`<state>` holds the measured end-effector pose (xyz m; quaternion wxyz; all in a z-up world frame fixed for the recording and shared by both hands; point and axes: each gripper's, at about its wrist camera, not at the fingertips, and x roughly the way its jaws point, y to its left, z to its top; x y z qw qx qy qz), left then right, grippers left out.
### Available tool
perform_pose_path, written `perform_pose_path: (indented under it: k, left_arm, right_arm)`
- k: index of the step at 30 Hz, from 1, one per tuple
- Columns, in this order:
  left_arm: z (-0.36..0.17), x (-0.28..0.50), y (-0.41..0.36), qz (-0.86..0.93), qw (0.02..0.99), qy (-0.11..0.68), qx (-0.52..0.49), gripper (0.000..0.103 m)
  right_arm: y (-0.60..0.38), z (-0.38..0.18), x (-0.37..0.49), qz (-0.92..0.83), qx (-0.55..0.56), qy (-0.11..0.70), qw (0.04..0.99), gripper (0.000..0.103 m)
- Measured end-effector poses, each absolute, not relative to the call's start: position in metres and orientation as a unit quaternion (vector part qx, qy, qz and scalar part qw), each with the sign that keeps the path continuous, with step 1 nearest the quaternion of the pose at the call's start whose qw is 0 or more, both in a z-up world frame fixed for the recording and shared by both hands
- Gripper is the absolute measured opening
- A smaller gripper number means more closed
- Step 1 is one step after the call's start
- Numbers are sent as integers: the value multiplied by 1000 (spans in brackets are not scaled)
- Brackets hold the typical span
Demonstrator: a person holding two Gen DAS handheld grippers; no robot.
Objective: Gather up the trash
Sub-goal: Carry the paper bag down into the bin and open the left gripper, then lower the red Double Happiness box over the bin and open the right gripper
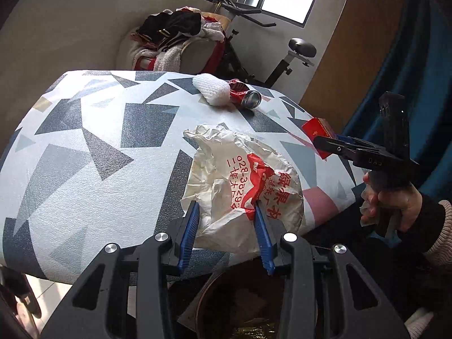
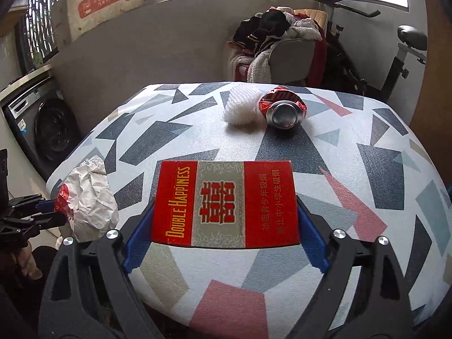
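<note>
A crumpled white paper bag with red print (image 1: 243,180) lies at the near edge of the patterned table (image 1: 93,147). My left gripper (image 1: 226,214) is open, its blue fingers on either side of the bag's near end. The bag also shows in the right wrist view (image 2: 90,197). My right gripper (image 2: 226,220) is shut on a red Double Happiness cigarette box (image 2: 224,203) and holds it just above the table. The box also shows in the left wrist view (image 1: 320,134). A crushed red can (image 2: 282,110) and a white foam net (image 2: 243,106) lie at the table's far side.
A round bin with dark contents (image 1: 245,305) stands below the table edge under my left gripper. A chair piled with clothes (image 2: 282,42) and an exercise bike (image 2: 401,56) stand behind the table. A washing machine (image 2: 48,130) is at the left.
</note>
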<state>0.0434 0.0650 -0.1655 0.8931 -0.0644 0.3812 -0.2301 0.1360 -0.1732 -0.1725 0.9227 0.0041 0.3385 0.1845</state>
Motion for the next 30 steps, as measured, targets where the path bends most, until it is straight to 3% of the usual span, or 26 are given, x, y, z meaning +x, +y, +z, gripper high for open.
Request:
perform_pose_path:
  k: [11, 25, 27, 30]
  left_arm:
    - [-182, -19, 30, -300, 872, 388, 3, 38]
    - [-197, -39, 16, -297, 866, 396, 67, 41]
    - [-198, -40, 14, -296, 866, 394, 77, 46]
    - [-197, -46, 10, -289, 871, 387, 94, 63]
  right_arm:
    - [-180, -182, 32, 195, 13, 305, 932, 88]
    - [-174, -209, 22, 197, 38, 331, 922, 88]
    - [-177, -210, 23, 195, 45, 333, 921, 88]
    - [-181, -212, 25, 194, 54, 336, 920, 88]
